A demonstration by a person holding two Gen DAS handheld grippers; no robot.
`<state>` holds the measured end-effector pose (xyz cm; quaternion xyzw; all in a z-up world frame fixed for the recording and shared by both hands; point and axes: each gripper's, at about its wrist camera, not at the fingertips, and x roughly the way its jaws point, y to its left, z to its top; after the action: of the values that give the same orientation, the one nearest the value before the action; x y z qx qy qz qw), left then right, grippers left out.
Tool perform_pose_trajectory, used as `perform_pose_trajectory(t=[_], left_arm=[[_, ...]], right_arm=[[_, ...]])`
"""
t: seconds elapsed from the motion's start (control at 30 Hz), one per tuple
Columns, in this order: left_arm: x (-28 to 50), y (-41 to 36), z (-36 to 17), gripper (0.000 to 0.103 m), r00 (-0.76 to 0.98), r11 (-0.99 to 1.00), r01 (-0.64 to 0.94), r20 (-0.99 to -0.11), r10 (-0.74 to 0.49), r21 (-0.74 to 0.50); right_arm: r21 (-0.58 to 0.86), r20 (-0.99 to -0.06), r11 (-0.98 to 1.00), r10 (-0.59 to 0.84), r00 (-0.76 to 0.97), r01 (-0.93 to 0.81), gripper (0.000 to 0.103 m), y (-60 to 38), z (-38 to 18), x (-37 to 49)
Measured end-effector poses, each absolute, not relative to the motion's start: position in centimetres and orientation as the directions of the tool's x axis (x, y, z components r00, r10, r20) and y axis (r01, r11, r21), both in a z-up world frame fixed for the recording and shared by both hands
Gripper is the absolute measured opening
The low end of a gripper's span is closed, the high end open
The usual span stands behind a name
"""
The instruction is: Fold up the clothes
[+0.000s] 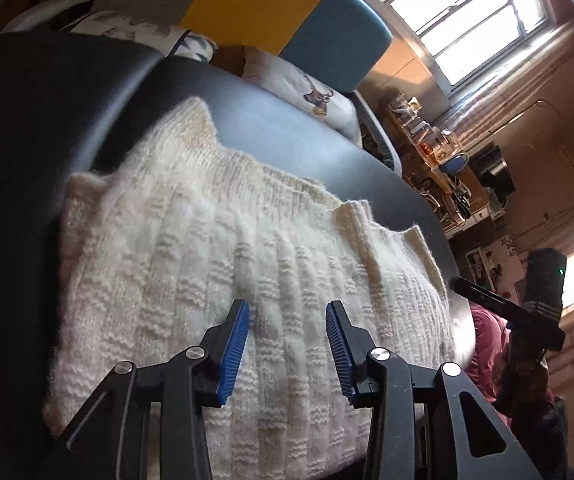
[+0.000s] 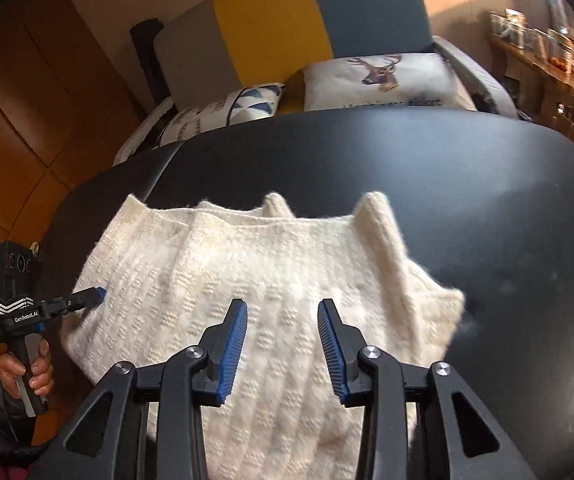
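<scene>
A cream knitted sweater (image 1: 215,232) (image 2: 255,256) lies bunched on a black table (image 1: 295,132) (image 2: 467,184), its ribbed edge rippled on the far side. My left gripper (image 1: 287,310) hovers open just above the knit with nothing between its blue pads. My right gripper (image 2: 283,306) is also open over the sweater's near middle and holds nothing. In the right wrist view the left gripper (image 2: 97,293), held by a hand (image 2: 27,368), reaches the sweater's left edge. In the left wrist view the right gripper (image 1: 461,282) shows beside the sweater's right edge.
Behind the table stands a sofa (image 2: 271,32) with a grey, yellow and blue back and a deer-print cushion (image 2: 383,80). A shelf with jars (image 1: 427,136) runs under a bright window (image 1: 459,12). A pink cloth (image 1: 487,344) lies past the table's right edge.
</scene>
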<state>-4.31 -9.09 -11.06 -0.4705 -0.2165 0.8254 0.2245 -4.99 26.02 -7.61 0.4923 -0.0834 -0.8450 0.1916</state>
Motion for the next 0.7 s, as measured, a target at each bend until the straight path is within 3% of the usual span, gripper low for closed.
perform_pose_trajectory(t=[0.23,0.37,0.6,0.67,0.7], left_arm=[[-8.2,-3.8,-8.5,0.048,-0.474,-0.863,-0.396,-0.734,0.486,-0.315],[-11.4,-0.7,-9.7,0.050,-0.432,-0.851,-0.494,-0.799,0.418,-0.177],[-14.6,1.2,-13.8,0.052,-0.334,-0.856,-0.502,-0.884,0.326,-0.127],[-14.5,0.8,-13.9,0.044,-0.352,-0.864,-0.485,-0.872,0.339,-0.139],[-14.5,0.4,-13.9,0.029,-0.362,-0.875,-0.460,-0.867,0.344,-0.155]], right_arm=[[0.221,-0.886,-0.936,-0.310,-0.344,0.274,0.037,19.8,-10.4,-11.4],[0.181,-0.916,-0.949,-0.258,-0.309,0.257,0.037,19.0,-12.2,-12.4],[0.111,-0.926,-0.958,-0.196,-0.321,0.266,0.037,18.5,-14.3,-11.9],[0.074,-0.922,-0.953,-0.178,-0.344,0.293,0.037,18.0,-14.4,-11.3],[0.057,-0.919,-0.951,-0.168,-0.357,0.304,0.036,17.9,-14.5,-11.1]])
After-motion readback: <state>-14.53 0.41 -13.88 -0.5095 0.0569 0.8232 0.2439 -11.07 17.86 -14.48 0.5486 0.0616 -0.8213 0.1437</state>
